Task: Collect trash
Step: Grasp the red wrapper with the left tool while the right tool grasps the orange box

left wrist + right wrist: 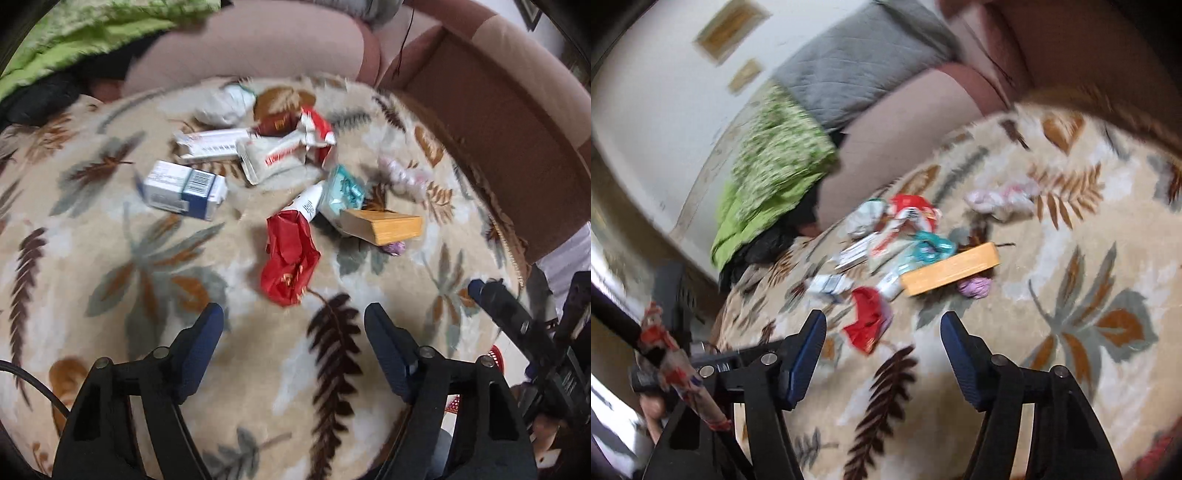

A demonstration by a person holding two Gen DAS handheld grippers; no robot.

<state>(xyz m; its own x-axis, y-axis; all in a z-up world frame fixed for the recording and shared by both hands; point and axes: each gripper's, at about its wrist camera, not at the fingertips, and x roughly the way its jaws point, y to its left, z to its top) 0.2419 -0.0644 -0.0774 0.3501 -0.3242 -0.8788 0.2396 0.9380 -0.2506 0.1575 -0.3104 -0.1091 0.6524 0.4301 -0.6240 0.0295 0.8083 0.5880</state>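
Note:
Trash lies scattered on a leaf-patterned blanket (155, 273). A crumpled red wrapper (290, 258) is nearest, just ahead of my open left gripper (293, 314). Beyond it lie a white tube (308, 201), a blue-and-white box (183, 188), a yellow box (384, 225), a teal packet (343, 192) and white cartons (214, 144). In the right wrist view my right gripper (882, 323) is open, its fingers either side of the red wrapper (866, 321) and short of it. The yellow box (951, 267) and a purple scrap (975, 286) lie farther on.
A brown sofa (491, 122) curves around the far and right sides. A green cloth (77, 33) and grey quilt (857, 59) lie at the back. A crumpled pink-white bag (1001, 199) sits apart at the right. The other gripper (524, 332) shows at the right edge.

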